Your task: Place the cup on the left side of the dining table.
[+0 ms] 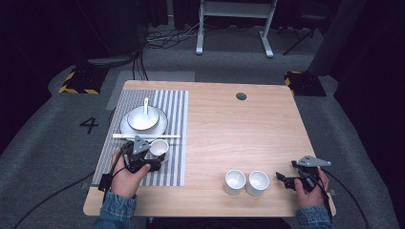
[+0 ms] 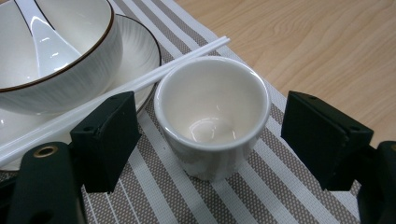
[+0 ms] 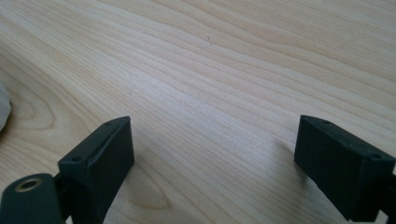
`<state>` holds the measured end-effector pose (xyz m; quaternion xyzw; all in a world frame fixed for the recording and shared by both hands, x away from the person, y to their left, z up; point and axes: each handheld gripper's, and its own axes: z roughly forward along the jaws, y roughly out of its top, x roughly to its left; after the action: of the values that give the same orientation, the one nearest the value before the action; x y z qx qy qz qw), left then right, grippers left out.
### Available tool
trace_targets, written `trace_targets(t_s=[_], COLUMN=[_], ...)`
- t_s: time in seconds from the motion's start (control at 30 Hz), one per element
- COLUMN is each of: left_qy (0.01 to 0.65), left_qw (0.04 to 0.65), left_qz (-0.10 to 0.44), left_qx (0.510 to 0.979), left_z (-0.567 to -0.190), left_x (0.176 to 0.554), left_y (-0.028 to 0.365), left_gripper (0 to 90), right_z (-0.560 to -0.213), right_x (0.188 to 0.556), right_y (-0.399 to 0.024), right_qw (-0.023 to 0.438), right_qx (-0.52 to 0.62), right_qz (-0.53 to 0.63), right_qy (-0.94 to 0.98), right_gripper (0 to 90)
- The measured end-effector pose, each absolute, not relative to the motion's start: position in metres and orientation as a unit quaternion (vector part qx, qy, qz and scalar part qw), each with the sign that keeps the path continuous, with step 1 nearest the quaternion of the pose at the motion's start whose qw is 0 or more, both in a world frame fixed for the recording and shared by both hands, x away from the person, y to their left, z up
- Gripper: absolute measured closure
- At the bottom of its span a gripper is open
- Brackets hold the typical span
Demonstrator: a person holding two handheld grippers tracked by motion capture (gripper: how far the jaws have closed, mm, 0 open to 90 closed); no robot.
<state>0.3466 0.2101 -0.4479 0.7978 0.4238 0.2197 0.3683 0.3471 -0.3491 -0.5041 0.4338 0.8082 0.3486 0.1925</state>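
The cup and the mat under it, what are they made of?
The cup looks like glazed white ceramic: smooth and shiny, with light glinting inside. The mat looks like woven fabric or plastic mesh: a fine matte weave in grey and white stripes.

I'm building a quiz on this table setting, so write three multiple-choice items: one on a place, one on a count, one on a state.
1. Where does the cup between the left gripper's jaws stand?
A. on the striped placemat
B. inside the bowl
C. on the floor

2. How many small white cups are on the table in all?
A. one
B. three
C. five

3. How do the right gripper's jaws stand?
A. shut on a cup
B. shut on chopsticks
C. open over bare wood

Answers:
1. A, the left gripper view shows the cup's base on the stripes, beside the chopsticks.
2. B, the high view shows one on the placemat and a pair of cups near the front edge.
3. C, the right gripper view shows the jaws wide apart with nothing between them.
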Motion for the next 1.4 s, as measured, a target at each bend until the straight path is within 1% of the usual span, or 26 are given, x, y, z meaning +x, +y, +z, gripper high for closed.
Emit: trace_targets(t_s=[0.3, 0.73, 1.3, 1.4], left_qy=[0.41, 0.407, 0.432, 0.436], left_qw=[0.353, 0.347, 0.346, 0.333], left_qz=[0.209, 0.204, 0.2, 0.197], left_qx=[0.815, 0.82, 0.809, 0.812], left_z=[-0.444, -0.45, -0.47, -0.475], left_x=[0.331, 0.312, 0.285, 0.284], left_y=[0.217, 0.231, 0.249, 0.25], left_gripper=[19.4, 19.4, 19.3, 19.0], right_z=[-0.504, -0.504, -0.504, -0.504], right_x=[0.347, 0.347, 0.347, 0.347], right_y=[-0.349, -0.349, -0.349, -0.349], right_qw=[0.192, 0.192, 0.192, 0.192], right_qx=[0.433, 0.433, 0.433, 0.433], right_qz=[0.349, 0.349, 0.349, 0.349], right_qy=[0.809, 0.809, 0.809, 0.809], right_gripper=[12.0, 12.1, 12.1, 12.1])
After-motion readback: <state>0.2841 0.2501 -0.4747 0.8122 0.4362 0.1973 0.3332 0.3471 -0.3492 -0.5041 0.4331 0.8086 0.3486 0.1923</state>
